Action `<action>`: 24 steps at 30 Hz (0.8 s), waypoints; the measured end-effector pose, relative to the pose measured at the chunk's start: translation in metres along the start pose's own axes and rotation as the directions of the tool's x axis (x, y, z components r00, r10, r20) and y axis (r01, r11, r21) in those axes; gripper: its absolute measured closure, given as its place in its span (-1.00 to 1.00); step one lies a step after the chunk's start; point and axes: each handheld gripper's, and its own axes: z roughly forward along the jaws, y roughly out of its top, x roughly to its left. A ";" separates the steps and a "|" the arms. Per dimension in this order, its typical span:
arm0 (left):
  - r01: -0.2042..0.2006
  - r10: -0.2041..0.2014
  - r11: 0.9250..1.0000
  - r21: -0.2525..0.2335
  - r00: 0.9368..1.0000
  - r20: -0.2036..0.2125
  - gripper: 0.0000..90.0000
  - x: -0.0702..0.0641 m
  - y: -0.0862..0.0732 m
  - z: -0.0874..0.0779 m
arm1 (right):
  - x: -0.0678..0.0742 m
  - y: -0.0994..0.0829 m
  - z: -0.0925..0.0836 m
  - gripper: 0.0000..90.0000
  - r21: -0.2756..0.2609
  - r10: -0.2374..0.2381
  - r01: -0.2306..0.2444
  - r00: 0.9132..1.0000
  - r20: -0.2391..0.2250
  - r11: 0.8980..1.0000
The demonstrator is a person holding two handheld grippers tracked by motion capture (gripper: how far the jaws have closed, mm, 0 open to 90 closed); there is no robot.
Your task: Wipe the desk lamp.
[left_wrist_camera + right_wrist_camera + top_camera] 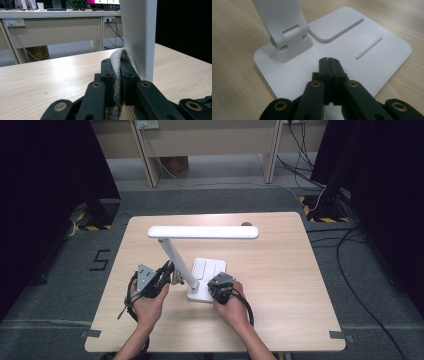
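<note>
A white desk lamp stands mid-table, with a flat base point(212, 270), a slanted arm point(172, 252) and a long head bar point(202, 232). My left gripper point(169, 271) sits at the arm's left side. In the left gripper view its jaws point(118, 60) are shut on a grey-white cloth point(115, 75), and the cloth's folded edge touches the lamp arm point(138, 37). My right gripper point(217, 284) is at the base's near edge. In the right gripper view it point(328, 60) is shut with nothing in it, tips over the base point(374, 65) beside the hinge point(289, 40).
The wooden table point(280, 270) has bare surface to the right and left of the lamp. A small dark object point(246, 224) lies at the far edge. Beyond are desk legs point(150, 165), floor cables point(350, 245) and dark curtains on both sides.
</note>
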 end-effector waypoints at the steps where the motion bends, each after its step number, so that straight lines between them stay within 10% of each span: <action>1: 0.002 -0.002 1.000 0.002 1.000 0.000 0.83 0.000 -0.001 0.000 | 0.000 0.000 0.000 1.00 0.000 0.002 -0.002 1.000 -0.001 1.000; 24: 0.004 -0.004 1.000 0.023 1.000 0.007 0.83 -0.002 -0.011 0.003 | 0.000 0.000 0.000 1.00 0.003 -0.007 0.007 1.000 -0.003 1.000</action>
